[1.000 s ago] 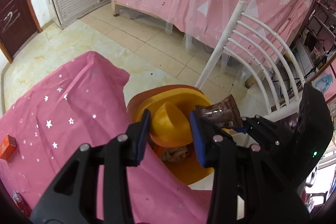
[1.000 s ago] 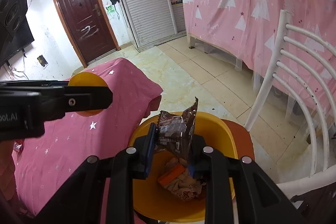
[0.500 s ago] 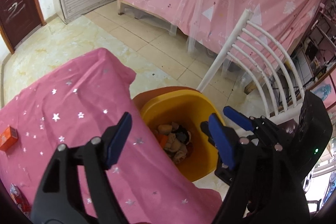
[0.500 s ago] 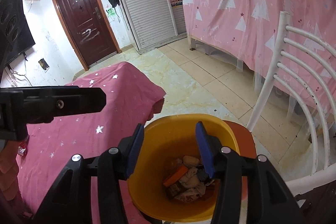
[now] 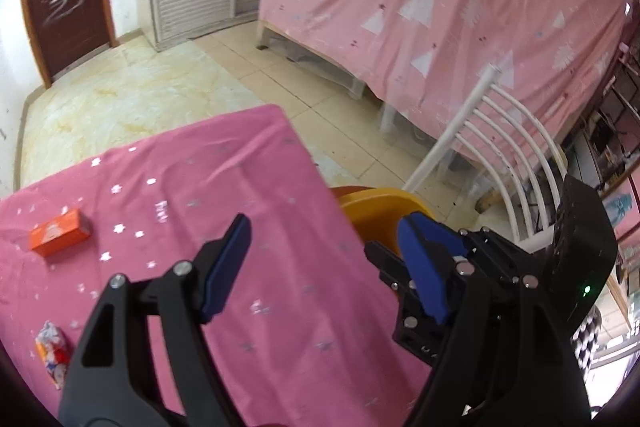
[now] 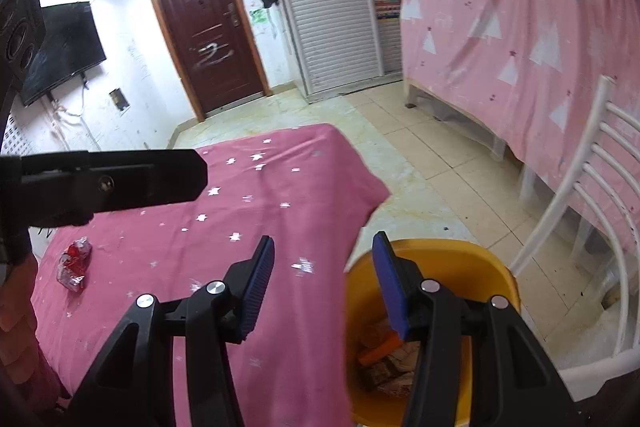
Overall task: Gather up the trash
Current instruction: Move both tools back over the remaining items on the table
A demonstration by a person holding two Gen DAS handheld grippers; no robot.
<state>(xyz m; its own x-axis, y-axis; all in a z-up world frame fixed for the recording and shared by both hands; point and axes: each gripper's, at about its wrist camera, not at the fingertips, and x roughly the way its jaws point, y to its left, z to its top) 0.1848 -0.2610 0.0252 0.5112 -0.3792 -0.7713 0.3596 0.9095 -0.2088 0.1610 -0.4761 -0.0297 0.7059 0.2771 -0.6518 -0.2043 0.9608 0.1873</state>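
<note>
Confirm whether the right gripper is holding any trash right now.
No: the right gripper stands open with nothing between its blue pads, above the tablecloth's edge and the yellow bin.

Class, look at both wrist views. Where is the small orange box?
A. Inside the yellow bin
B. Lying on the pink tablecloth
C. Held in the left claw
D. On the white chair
B: in the left wrist view the orange box lies flat on the pink tablecloth, apart from the open, empty left claw.

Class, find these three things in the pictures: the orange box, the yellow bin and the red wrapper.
orange box [image 5: 60, 238]: left wrist view, middle of its top face.
yellow bin [image 6: 448, 253]: right wrist view, far rim.
red wrapper [image 6: 74, 265]: right wrist view, middle of the crumpled foil.
</note>
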